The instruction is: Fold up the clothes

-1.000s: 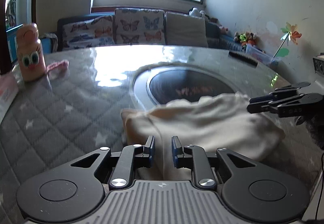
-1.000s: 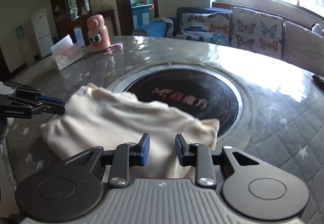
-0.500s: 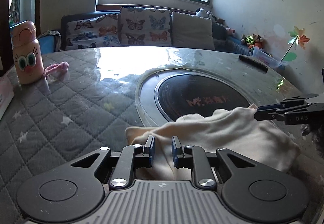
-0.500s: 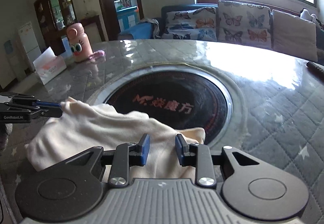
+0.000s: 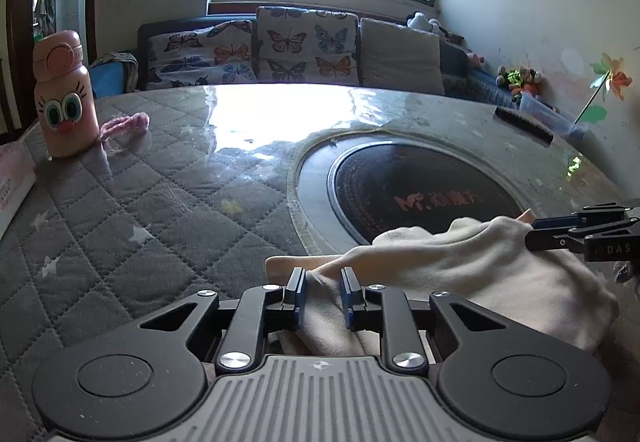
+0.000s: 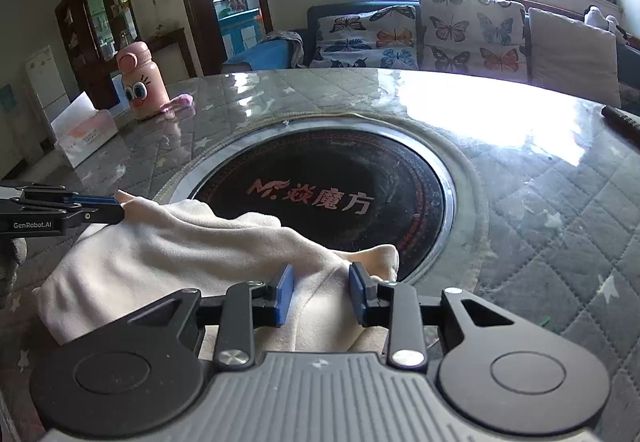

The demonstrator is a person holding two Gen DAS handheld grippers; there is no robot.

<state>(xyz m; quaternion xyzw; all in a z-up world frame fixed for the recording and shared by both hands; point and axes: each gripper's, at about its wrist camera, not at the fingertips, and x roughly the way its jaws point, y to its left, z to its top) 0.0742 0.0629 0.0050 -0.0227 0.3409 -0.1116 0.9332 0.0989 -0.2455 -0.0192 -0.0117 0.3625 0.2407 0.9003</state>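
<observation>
Left wrist view: the left gripper [image 5: 322, 292] has its tongs pinching a fold of the cream garment [image 5: 472, 274], cloth bunched between the blue pads. The garment lies at the 5 o'clock edge of the round quilted table [image 5: 160, 210], its far hem overlapping the rim of the black induction cooktop [image 5: 420, 194]. Against one second ago, the cloth is drawn nearer and covers less of the cooktop. The right gripper [image 5: 534, 228] enters at 3 o'clock; its tips meet the garment's far corner. A pink cartoon-face bottle [image 5: 64, 94] stands at 10 o'clock.

Right wrist view: the right gripper [image 6: 320, 292] tongs stand wider than half a second ago, cloth lying loose between them; grip released. The garment [image 6: 180, 250] sits at 7 o'clock, pulled back off the cooktop [image 6: 328, 194]. The left gripper [image 6: 116, 208] at 9 o'clock pinches the opposite corner.
</observation>
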